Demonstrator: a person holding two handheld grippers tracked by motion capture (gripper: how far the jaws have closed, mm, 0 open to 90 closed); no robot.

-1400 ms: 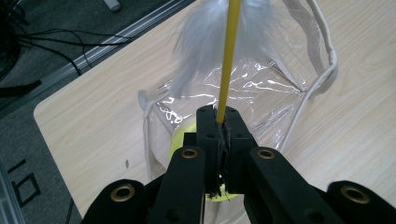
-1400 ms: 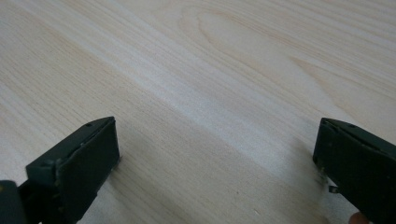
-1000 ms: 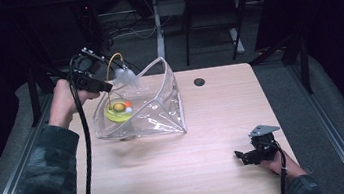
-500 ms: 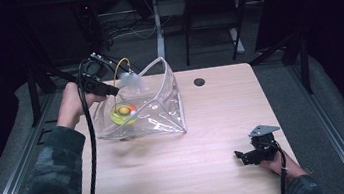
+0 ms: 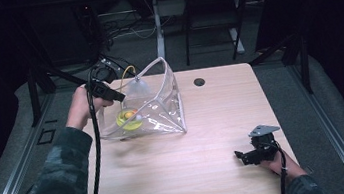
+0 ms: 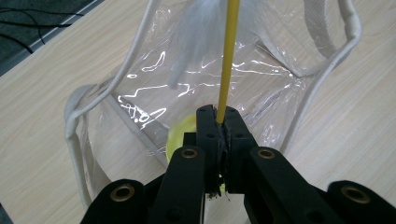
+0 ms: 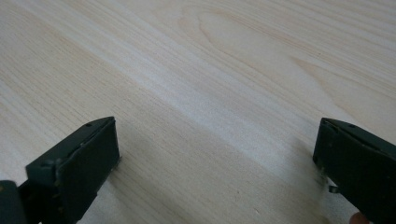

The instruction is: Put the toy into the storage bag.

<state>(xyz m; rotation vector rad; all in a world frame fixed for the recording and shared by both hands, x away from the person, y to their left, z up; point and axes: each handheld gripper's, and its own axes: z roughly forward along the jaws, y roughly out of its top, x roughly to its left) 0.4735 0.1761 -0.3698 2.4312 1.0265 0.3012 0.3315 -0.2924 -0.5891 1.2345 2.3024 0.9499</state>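
Pale wood table [image 5: 180, 176] under dim room light, dark floor around; clear plastic bag [image 5: 156, 104] with white trim near far left corner, mouth gaping, yellow object [image 5: 129, 119] inside. Left gripper [image 6: 219, 122] at bag mouth, jaws clamped tight on thin yellow stick [image 6: 227, 65] with white feathery tuft [image 6: 196, 32] past them. Right gripper [image 5: 255, 152] resting near right near edge, jaws spread wide over bare wood, nothing between.
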